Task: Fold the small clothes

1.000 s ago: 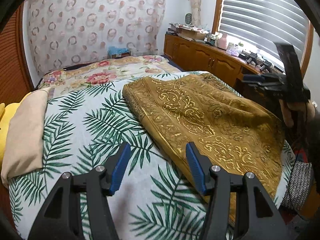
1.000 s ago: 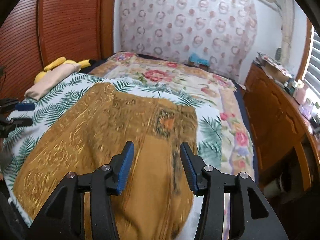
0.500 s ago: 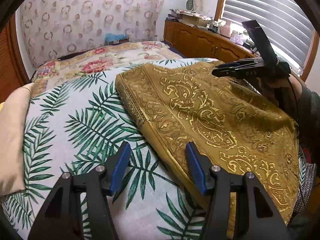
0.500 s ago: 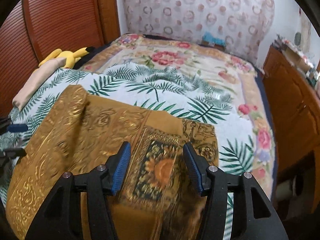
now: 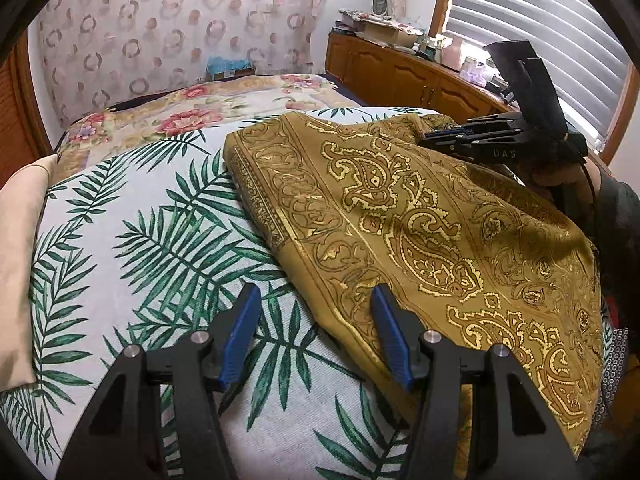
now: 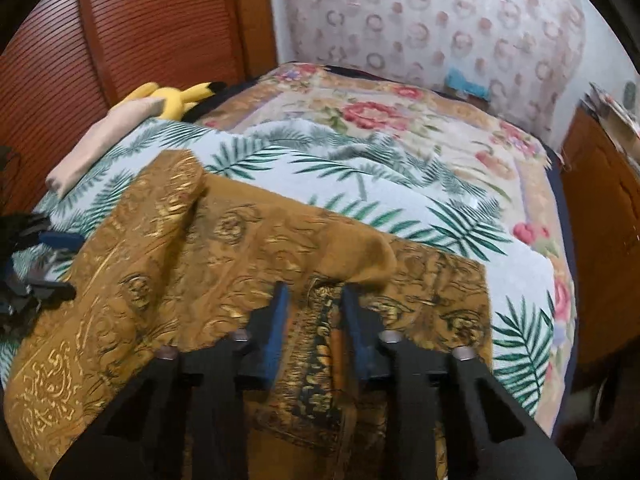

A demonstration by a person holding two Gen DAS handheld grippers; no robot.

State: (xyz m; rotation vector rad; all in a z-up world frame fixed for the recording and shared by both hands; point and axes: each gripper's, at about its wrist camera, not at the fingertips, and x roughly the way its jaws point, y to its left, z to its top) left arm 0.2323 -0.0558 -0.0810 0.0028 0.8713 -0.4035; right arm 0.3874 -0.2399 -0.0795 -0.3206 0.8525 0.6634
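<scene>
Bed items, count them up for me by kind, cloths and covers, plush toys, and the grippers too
Gold paisley cloth: 1
Palm-leaf cover: 1
Floral bedspread: 1
Folded beige cloth: 1
Yellow plush toy: 1
Grippers, the left gripper and the right gripper: 2
Total: 7

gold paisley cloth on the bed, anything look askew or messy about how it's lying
Yes. The gold paisley cloth is not flat: in the right wrist view a fold bunches up ahead of the right gripper, and its far left corner is humped. Its near edge hangs over the side of the palm-leaf bedspread.
</scene>
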